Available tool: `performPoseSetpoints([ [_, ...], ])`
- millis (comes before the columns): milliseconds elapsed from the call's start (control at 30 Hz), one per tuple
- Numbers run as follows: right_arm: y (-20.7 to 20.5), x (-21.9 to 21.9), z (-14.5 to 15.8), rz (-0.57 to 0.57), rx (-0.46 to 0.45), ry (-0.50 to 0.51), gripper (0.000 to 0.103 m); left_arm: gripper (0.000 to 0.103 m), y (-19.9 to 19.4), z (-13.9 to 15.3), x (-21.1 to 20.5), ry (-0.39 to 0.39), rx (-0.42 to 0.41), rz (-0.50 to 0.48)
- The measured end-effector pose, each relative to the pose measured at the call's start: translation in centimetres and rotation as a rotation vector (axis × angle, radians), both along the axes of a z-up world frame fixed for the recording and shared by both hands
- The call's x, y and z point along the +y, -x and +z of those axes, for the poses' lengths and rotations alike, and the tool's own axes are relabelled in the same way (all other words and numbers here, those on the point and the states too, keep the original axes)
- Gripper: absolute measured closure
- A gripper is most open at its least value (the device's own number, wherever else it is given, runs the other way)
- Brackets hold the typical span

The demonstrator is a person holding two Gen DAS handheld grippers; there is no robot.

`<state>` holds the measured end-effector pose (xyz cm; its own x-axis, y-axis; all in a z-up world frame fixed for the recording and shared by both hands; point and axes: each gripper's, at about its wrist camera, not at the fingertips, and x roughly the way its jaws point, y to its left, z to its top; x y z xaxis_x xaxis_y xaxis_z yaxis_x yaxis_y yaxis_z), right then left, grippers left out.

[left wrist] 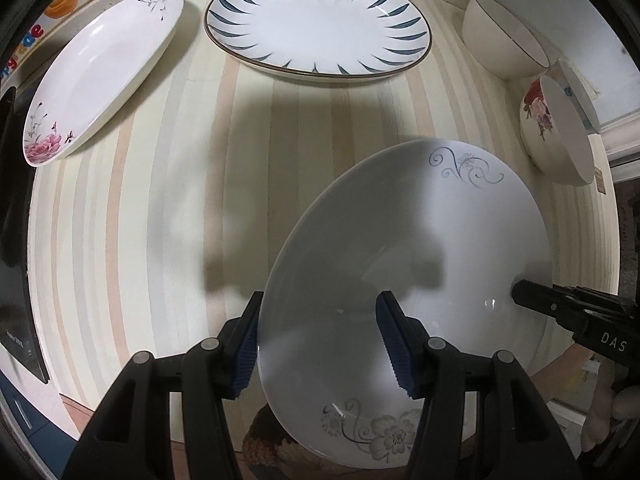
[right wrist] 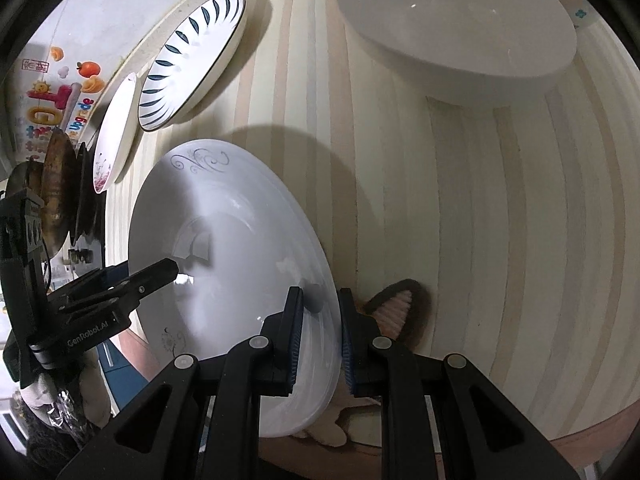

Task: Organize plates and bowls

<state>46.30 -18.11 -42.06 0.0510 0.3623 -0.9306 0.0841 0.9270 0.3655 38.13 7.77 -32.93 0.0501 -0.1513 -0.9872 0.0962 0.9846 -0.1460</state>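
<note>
Glazed white, the scroll-patterned plate [left wrist: 420, 264] is the landmark, tilted up above the striped surface [left wrist: 140, 220]. On its left rim the left tool [left wrist: 320, 344] straddles the edge, jaws apart, not yet pinching. On its right rim the right tool [right wrist: 320, 336] looks clamped. Held on one edge only, the slick glaze could slip and chip.

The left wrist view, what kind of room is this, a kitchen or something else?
Probably a home kitchen or dining corner. Plates, like the blue-leaf plate, and bowls sit on a striped table; a worn pan stands at the side, and cartoon stickers decorate the wall.
</note>
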Motion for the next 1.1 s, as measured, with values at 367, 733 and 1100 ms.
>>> performPoseSetpoints([
  [367, 0.0, 0.4, -0.1, -0.018, -0.007, 0.033, 0.084, 0.05, -0.6, -0.6, 0.0, -0.01, 0.001, -0.025],
  [733, 0.0, -0.2, 2.6, -0.099, -0.029, 0.102, 0.082, 0.05, -3.7, 3.9, 1.6, 0.007, -0.097, -0.024],
  [1100, -12.8, 16.7, 10.2, 0.148, -0.28, 0.021, 0.051, 0.05, -8.8, 4.5, 16.9, -0.031, -0.165, 0.386],
])
